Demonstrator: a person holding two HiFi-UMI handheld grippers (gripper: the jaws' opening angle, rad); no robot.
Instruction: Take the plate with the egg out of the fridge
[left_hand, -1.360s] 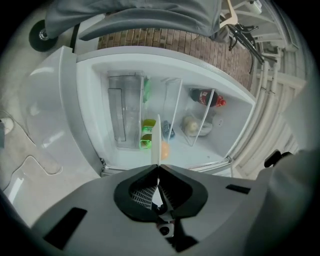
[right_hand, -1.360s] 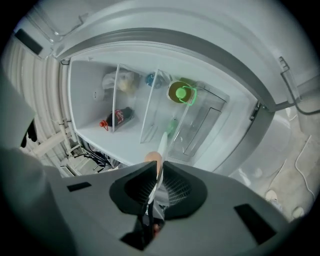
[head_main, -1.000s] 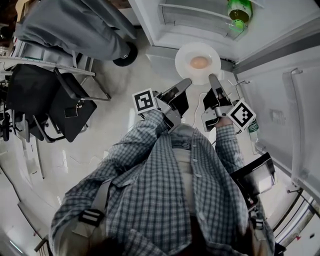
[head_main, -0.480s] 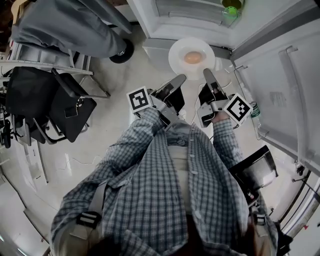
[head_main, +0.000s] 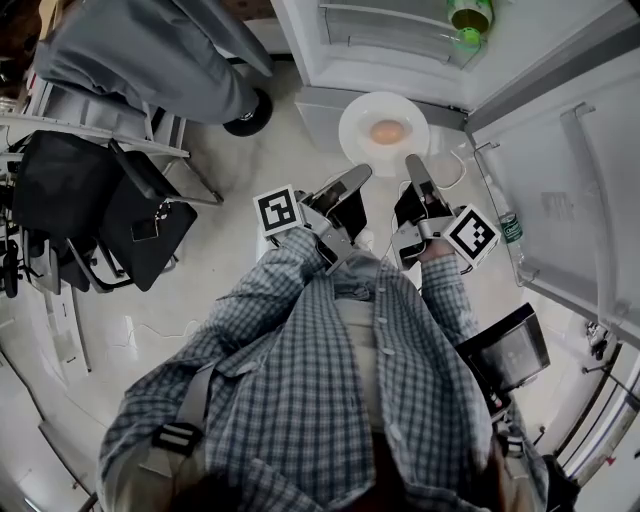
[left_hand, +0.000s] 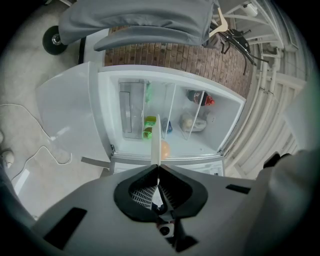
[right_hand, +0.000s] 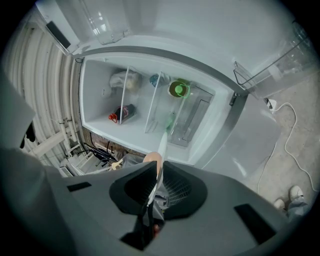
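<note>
A white plate (head_main: 354, 120) with a brown egg (head_main: 386, 131) on it hangs in the air outside the open fridge (head_main: 400, 45), over the floor. My left gripper (head_main: 365, 172) is shut on the plate's near left rim. My right gripper (head_main: 413, 162) is shut on its near right rim. In the left gripper view the plate (left_hand: 156, 140) shows edge-on between the jaws of the left gripper (left_hand: 157, 167), with the egg (left_hand: 165, 149) beside it. The right gripper view shows the plate's edge (right_hand: 162, 144) and the egg (right_hand: 153, 159) at the right gripper (right_hand: 154, 172).
A green bottle (head_main: 470, 15) stands in the fridge. The fridge door (head_main: 570, 200) hangs open at the right, with a water bottle (head_main: 511, 228) in it. A person in grey (head_main: 150, 50) stands at the left by a black chair (head_main: 120, 210). A cable (head_main: 455, 175) lies on the floor.
The plate with the egg has come a little toward me, away from the fridge. Both grippers keep their hold on its rim.
</note>
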